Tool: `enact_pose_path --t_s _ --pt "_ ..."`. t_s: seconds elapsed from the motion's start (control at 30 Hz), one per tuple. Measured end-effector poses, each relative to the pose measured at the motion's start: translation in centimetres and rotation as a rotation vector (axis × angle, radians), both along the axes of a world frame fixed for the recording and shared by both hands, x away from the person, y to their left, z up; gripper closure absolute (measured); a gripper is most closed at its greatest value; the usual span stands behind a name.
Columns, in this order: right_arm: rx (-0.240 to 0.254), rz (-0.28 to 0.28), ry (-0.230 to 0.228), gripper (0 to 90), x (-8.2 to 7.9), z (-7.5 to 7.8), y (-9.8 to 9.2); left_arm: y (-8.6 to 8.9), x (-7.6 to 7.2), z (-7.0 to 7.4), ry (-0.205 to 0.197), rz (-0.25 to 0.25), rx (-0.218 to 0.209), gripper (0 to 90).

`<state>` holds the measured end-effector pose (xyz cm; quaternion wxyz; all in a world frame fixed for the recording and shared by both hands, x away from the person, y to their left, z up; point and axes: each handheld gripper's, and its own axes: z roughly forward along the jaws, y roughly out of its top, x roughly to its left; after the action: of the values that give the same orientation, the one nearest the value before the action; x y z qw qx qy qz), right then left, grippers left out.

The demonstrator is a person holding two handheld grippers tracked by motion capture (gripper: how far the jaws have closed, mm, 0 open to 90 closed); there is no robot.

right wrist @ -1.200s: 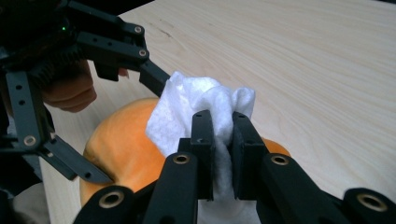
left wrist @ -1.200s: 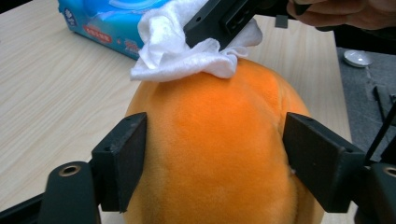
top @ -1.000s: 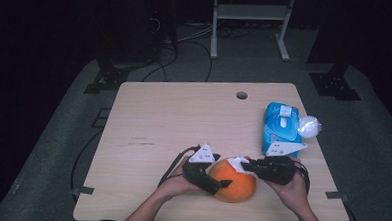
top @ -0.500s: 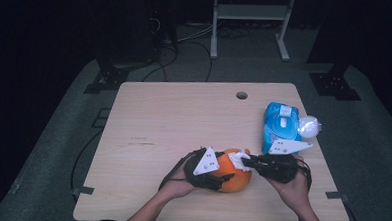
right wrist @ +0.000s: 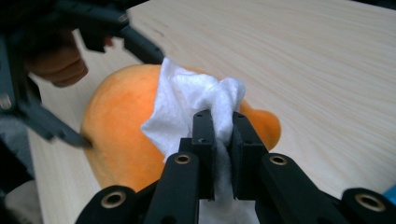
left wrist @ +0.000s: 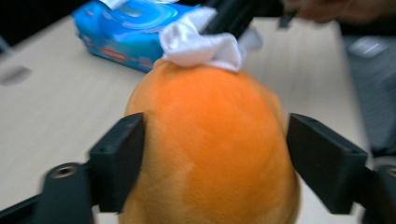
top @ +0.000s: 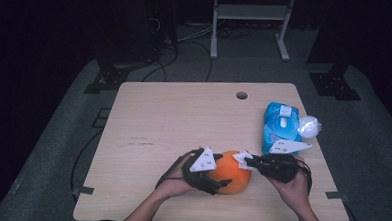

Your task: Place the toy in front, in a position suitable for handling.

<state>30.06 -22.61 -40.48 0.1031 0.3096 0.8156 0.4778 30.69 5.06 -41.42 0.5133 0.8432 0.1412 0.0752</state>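
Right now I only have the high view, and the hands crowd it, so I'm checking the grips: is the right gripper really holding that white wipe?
Observer: Yes, the right gripper has its jaws shut on the white wipe, bunched between them.
Operator: Does the wipe touch the orange toy?
Observer: It lies against one end of the orange toy.
Operator: And the left gripper?
Observer: The left gripper straddles the toy; its jaws have just been opening, one standing just clear.

L gripper [top: 220, 180] fingers just opening; R gripper [top: 246, 160] fingers clamped.
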Motion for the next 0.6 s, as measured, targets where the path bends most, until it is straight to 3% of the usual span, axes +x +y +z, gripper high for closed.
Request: enact_pose_path --t_s 0.1,0.17,0.33,0.5,0.6 --pt "-0.023 0.023 -0.010 81.3 -0.2 0.1 0.5 0.7 0.8 -0.1 0.045 0.048 -0.003 17.3" --pt "-0.031 0.025 -0.012 81.3 -0.3 0.2 0.7 0.7 0.8 -0.6 0.063 0.035 -0.004 24.3" --pt "-0.029 0.032 -0.033 81.3 -0.7 0.7 1.4 -0.2 -0.1 -0.4 0.003 0.013 0.039 29.0" --pt "-0.018 0.075 -0.068 81.3 -1.4 1.5 2.8 -1.3 -1.2 -0.2 -0.053 -0.030 0.069 29.3" --pt "-0.028 0.080 -0.066 81.4 -1.3 1.4 2.9 -1.0 -1.1 0.0 -0.051 -0.044 0.068 27.6"
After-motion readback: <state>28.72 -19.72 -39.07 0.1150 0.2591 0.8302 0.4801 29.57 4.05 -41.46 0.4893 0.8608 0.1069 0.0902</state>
